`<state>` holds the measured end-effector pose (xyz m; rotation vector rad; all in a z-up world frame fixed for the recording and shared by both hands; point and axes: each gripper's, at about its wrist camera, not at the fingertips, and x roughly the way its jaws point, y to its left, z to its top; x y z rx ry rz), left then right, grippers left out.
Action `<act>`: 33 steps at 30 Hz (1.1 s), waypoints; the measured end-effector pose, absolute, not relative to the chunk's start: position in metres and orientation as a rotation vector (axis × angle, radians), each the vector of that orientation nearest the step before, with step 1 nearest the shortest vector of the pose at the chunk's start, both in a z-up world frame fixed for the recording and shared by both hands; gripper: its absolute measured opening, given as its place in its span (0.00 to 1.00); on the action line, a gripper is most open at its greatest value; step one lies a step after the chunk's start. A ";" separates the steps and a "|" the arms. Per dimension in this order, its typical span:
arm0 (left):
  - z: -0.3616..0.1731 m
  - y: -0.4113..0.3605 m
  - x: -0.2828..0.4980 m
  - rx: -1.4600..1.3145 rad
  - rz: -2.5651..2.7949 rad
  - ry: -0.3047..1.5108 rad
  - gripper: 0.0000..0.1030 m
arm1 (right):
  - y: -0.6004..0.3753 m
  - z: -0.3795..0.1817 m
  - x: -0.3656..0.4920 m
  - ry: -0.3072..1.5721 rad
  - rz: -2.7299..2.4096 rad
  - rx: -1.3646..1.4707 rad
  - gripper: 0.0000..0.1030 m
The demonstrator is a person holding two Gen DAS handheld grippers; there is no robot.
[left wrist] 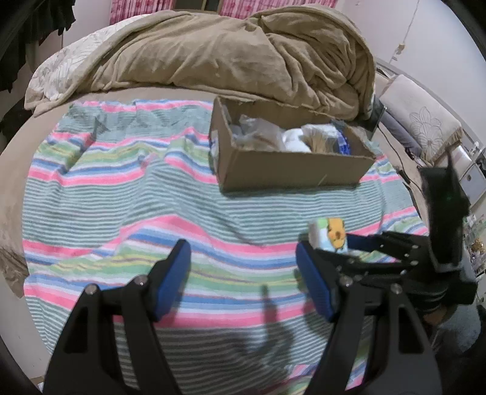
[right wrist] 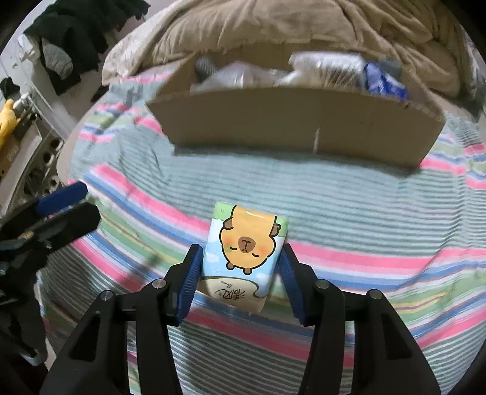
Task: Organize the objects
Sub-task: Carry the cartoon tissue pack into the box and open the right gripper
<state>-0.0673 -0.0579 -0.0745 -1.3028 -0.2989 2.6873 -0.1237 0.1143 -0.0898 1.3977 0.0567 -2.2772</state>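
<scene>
Striped blanket [right wrist: 334,194] below: right hand-held gripper [right wrist: 241,267] clamps tissue pack [right wrist: 243,246]; left hand-held gripper [left wrist: 243,273] gapes empty

you're facing a bed [left wrist: 18,188] spread with a striped towel [left wrist: 121,197] and a heaped tan blanket [left wrist: 227,54]. pink curtains [left wrist: 127,7] hang behind against pale walls [left wrist: 425,36].

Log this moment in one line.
right gripper: shut on tissue pack | left gripper: open | cardboard box: ahead, part filled
</scene>
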 end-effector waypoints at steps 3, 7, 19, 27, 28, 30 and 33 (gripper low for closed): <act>-0.070 -0.057 -0.070 -1.293 2.695 -0.292 0.71 | 0.121 -0.071 -0.129 0.039 -2.298 1.353 0.52; -0.062 -0.055 -0.076 -1.276 2.711 -0.269 0.71 | 0.124 -0.048 -0.135 0.028 -2.322 1.284 0.52; -0.041 -0.049 -0.107 -1.213 2.755 -0.215 0.71 | 0.120 -0.016 -0.184 0.033 -2.363 1.165 0.52; -0.038 -0.052 -0.137 -1.200 2.768 -0.203 0.71 | 0.105 -0.017 -0.218 0.049 -2.340 1.152 0.52; -0.039 -0.052 -0.140 -1.200 2.769 -0.204 0.71 | 0.104 -0.018 -0.223 0.047 -2.338 1.153 0.52; -0.040 -0.053 -0.147 -1.201 2.770 -0.207 0.71 | 0.101 -0.021 -0.233 0.046 -2.328 1.161 0.52; -0.043 -0.054 -0.158 -1.206 2.772 -0.208 0.71 | 0.096 -0.028 -0.246 0.041 -2.311 1.181 0.53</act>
